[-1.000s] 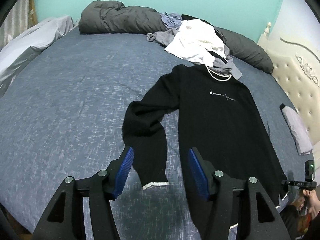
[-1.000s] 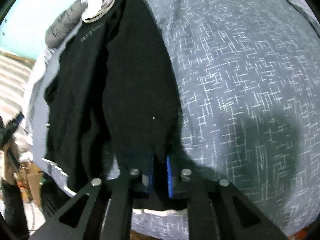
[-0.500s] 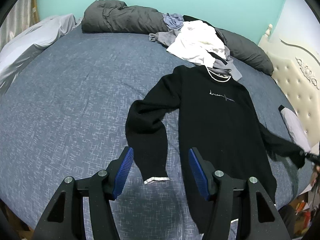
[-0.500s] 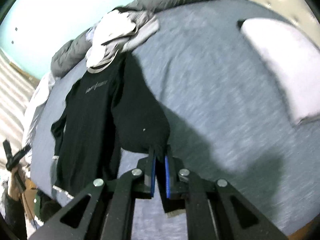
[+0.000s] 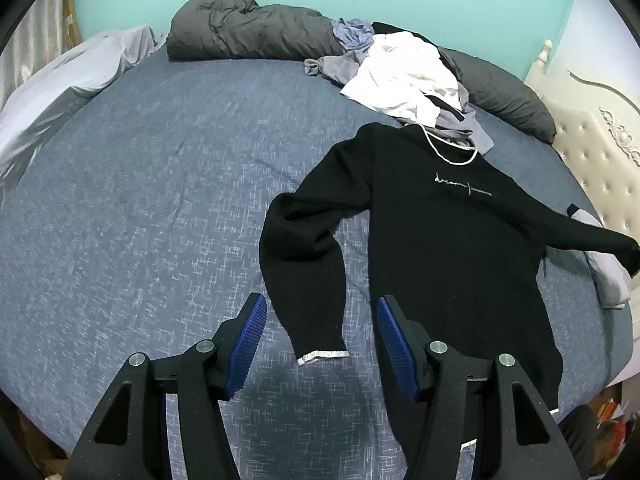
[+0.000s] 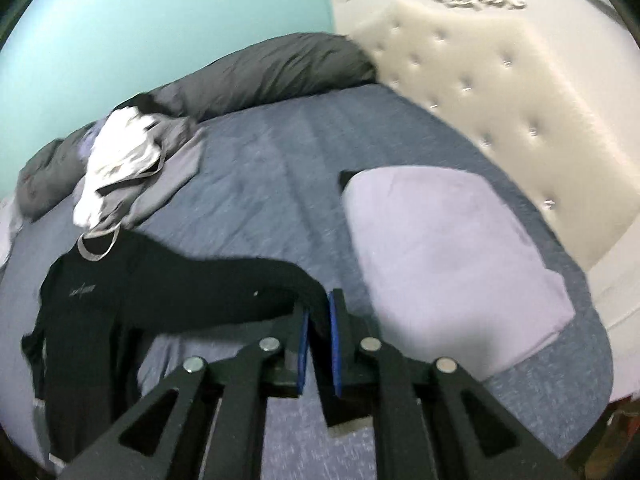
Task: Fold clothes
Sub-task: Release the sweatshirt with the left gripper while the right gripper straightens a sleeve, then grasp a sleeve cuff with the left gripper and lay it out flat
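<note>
Two grippers, one garment in hand. Item one: black sweatshirt (image 5: 452, 240), lying front-up on my side of the blue-grey bed (image 5: 160, 200), white-trimmed collar toward the heap of clothes (image 5: 404, 76) at the far edge, small white script across the chest. Its one sleeve bends down beside the body, white cuff (image 5: 323, 357) flat on the cover. Its other sleeve (image 6: 224, 284) stretches out sideways from the body, off toward the folded pale item (image 6: 448, 252) near the tufted headboard (image 6: 500, 92).

Item two: my right gripper (image 6: 318, 320), blue pads nearly together and pinching the end of that stretched sleeve, black cloth hanging out below them; the pads have just eased apart a touch with the cloth between them.

Item three: my left gripper (image 5: 320, 344), jaws spread wide and holding nothing, poised above the cover with the white cuff showing between the two blue pads (image 5: 246, 344), not touching it.

Item four: dark grey duvet (image 5: 248, 28) rolled along the far side under the teal wall
</note>
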Demonstrator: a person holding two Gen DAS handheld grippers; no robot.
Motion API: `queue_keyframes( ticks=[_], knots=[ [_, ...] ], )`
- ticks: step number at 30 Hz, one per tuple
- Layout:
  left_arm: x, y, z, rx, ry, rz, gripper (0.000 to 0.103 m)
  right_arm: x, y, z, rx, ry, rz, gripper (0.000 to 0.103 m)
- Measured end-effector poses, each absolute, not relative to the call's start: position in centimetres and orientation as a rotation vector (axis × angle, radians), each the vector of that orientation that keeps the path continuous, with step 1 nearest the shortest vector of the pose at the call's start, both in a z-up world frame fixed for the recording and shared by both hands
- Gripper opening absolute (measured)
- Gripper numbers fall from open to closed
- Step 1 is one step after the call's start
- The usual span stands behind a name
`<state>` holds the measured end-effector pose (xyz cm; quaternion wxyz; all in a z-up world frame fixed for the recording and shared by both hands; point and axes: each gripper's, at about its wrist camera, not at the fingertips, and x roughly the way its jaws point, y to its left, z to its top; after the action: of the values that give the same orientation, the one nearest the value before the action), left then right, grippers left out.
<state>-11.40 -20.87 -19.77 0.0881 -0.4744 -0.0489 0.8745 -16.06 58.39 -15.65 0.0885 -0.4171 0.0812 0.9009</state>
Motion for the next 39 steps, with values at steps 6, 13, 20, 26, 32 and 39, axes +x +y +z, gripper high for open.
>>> queue_keyframes(
  ticks=[6, 13, 20, 26, 32, 39],
  knots=[
    [-12.7, -21.3, -23.1, -1.518, -0.187, 2.549, 0.062, -15.3, 55.0, -17.0, -1.246, 0.2, 2.743, 0.017],
    [-14.8, -22.1, -28.0, -1.652, -0.245, 2.49, 0.062, -15.3, 58.4, -19.7, -1.291, 0.257, 2.55, 0.018],
    [-16.9, -22.0, -33.3, -1.772, -0.28, 2.41, 0.061, -13.0, 58.9, -19.9, -1.326, 0.368, 2.58, 0.018],
    [-17.0, -21.4, -34.3, -1.757, -0.288, 2.35, 0.007, -11.7, 55.0, -21.0, -1.402, 0.452, 2.652, 0.018],
    [-16.2, -23.4, -28.9, -1.639, -0.126, 2.476, 0.006, -11.3, 50.1, -21.1, -1.476, 0.431, 2.752, 0.018],
    [-17.0, -31.1, -23.0, -1.601, -0.028, 2.652, 0.006, -10.9, 45.3, -21.1, -1.569, 0.4, 2.834, 0.018]
  ],
)
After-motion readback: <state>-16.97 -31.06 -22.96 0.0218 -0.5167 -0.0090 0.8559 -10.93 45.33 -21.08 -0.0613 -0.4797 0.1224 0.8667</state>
